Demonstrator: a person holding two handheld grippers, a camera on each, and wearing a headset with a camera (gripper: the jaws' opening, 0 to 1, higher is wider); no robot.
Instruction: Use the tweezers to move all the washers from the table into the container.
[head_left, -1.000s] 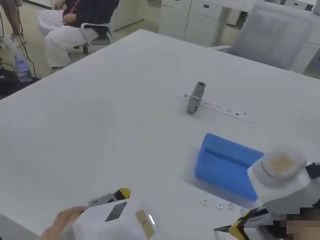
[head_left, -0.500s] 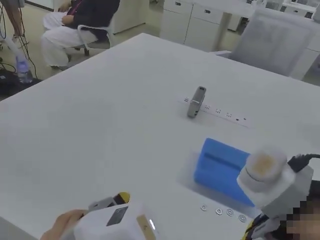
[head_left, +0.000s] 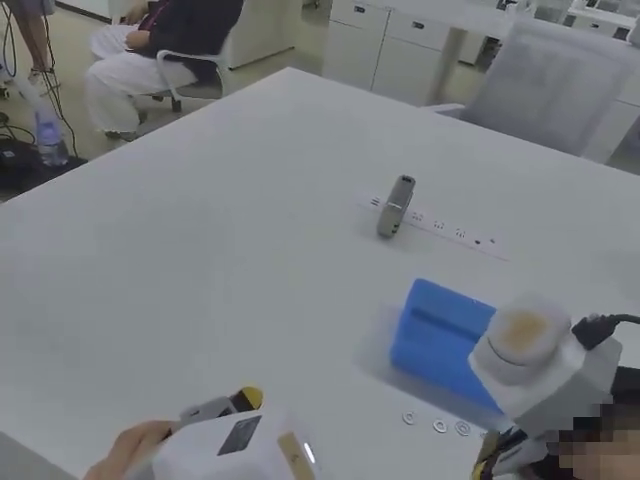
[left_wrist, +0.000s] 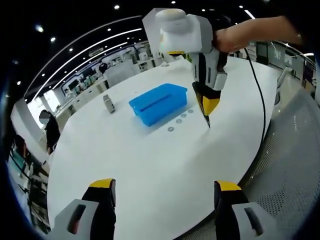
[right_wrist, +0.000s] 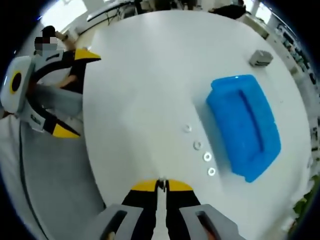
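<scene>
My right claw (right_wrist: 161, 186) is clenched. Its two jaws are pressed together on the tweezers (left_wrist: 207, 120), and the thin dark tip of these comes out in front of the yellow jaw ends. In the left gripper view this tip points down at the white table (head_left: 200, 250). It is near one end of the row of washers but apart from them, and I cannot tell whether it touches the table. The four washers (right_wrist: 197, 145) lie flat on the table in a short line, just beside the long side of the blue container (right_wrist: 245, 125). My left claw (left_wrist: 162, 200) is released, with its jaws wide apart over the bare table near the edge, well apart from the washers and the container. On the far side of the container, a small grey device (head_left: 394, 205) stands on the table.
</scene>
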